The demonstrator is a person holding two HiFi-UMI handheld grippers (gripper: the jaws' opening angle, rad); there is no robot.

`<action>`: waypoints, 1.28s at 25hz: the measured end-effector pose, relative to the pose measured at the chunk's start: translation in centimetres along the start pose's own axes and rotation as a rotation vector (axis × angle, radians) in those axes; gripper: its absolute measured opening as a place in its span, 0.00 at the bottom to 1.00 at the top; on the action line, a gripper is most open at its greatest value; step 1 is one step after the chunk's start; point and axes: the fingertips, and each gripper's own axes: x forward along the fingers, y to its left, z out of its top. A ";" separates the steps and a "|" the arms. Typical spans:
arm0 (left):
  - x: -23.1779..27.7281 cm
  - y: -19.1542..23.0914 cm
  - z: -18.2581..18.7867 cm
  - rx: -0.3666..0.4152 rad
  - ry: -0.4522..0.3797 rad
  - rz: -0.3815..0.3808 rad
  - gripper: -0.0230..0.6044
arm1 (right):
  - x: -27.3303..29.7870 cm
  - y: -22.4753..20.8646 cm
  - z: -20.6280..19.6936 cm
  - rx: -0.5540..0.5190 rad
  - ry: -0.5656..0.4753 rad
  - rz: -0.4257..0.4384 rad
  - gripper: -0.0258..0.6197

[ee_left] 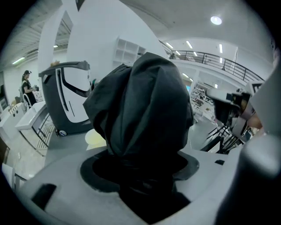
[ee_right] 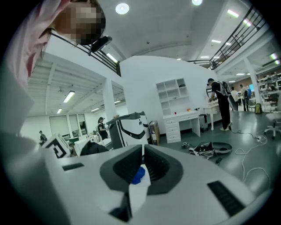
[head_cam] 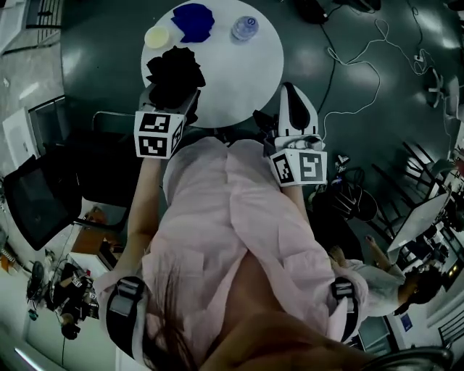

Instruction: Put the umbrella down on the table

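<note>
Okay, my left gripper (head_cam: 174,101) is clamped on the folded black umbrella (ee_left: 140,101). The jaws stand wide, one on each side of the bundle, and the fabric fills nearly all of the left gripper view. In the head view the umbrella (head_cam: 174,72) sticks out ahead of that gripper, over the near left part of the round white table (head_cam: 232,80). I can't tell if its tip touches the tabletop.

Just past the umbrella, ahead and a bit left of the left gripper, lies a yellow disc (head_cam: 156,36), flat on the table. It also peeks out beside the fabric in the left gripper view (ee_left: 94,139). A blue thing (head_cam: 193,22) sits further ahead, and a clear container (head_cam: 245,29) ahead to the right, both well apart from the umbrella.

My right gripper (ee_right: 142,154) is closed and empty, with the pads together and only a thin slit between them. It points at the table's near right edge (head_cam: 290,90), to the right of the left gripper. Through the slit a bit of the blue thing (ee_right: 138,176) shows.
</note>
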 end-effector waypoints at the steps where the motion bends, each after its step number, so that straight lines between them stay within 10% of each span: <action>1: 1.5 0.1 -0.8 0.015 0.034 -0.016 0.54 | 0.2 0.1 -0.1 0.001 0.004 -0.003 0.09; 18: 17.4 -1.2 -11.6 0.038 0.457 -0.166 0.54 | 0.4 -0.9 -1.6 0.022 0.067 -0.063 0.09; 32: 19.2 -1.0 -12.8 0.029 0.481 -0.135 0.55 | -0.1 -0.7 -1.9 0.021 0.077 -0.054 0.09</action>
